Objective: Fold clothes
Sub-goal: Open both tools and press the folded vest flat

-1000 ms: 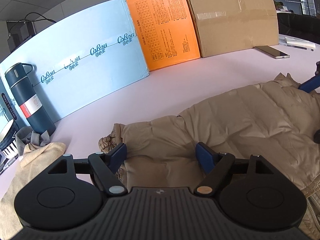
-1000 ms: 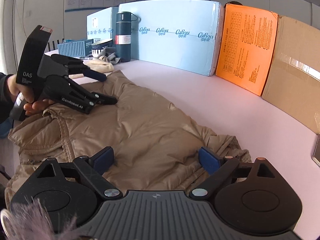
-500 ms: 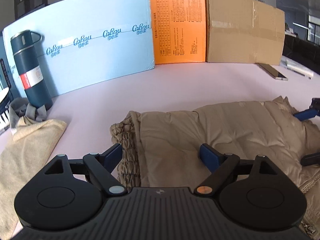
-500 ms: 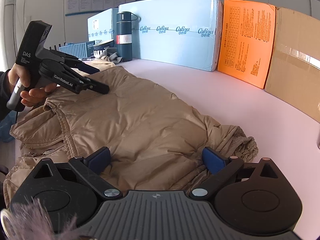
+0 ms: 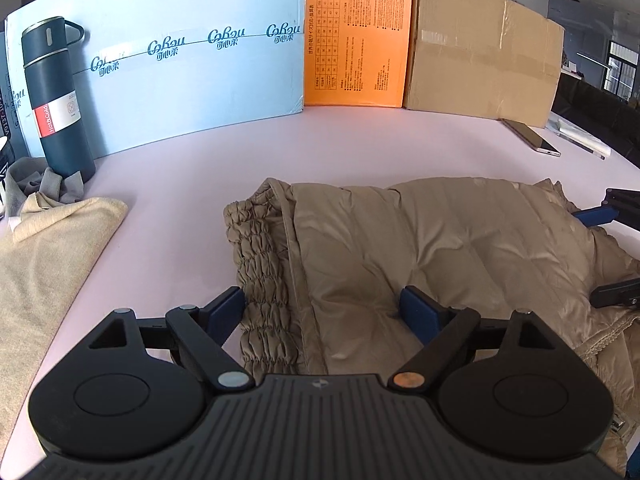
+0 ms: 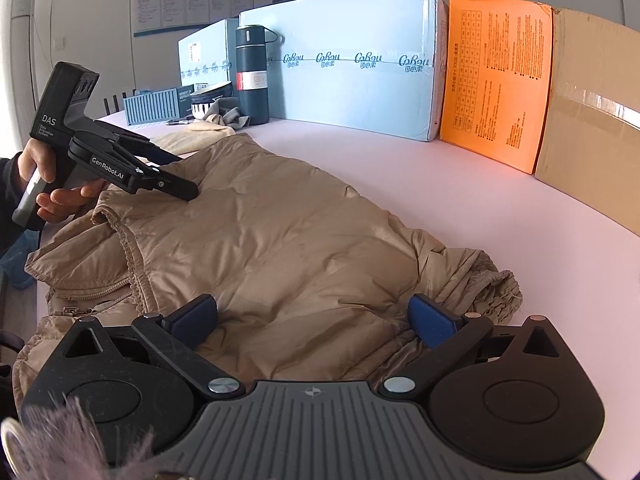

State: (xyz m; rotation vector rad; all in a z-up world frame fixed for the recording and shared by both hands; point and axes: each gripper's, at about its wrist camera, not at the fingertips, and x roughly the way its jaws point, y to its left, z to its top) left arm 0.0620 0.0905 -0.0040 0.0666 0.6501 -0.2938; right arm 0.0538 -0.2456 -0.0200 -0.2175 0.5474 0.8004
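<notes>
Now a tan puffer jacket [image 5: 420, 248] lies spread across the pink tabletop [image 5: 192, 184]. Left gripper [image 5: 322, 308] has its fingers wide apart over the jacket's gathered hem, gripping nothing. Right gripper [image 6: 314, 318] is likewise spread wide above the opposite end, holding nothing. Behind stand a blue box [image 5: 180, 60], an orange box [image 5: 356, 36] and a cardboard box [image 5: 480, 52]. Beside the blue box a dark flask [image 5: 54, 96] stands near a beige cloth [image 5: 48, 248].

My left gripper [image 5: 324, 312] jaws wide apart over tan jacket [image 5: 420, 248], left pad [image 5: 226, 312] beside gathered hem [image 5: 260, 272]
</notes>
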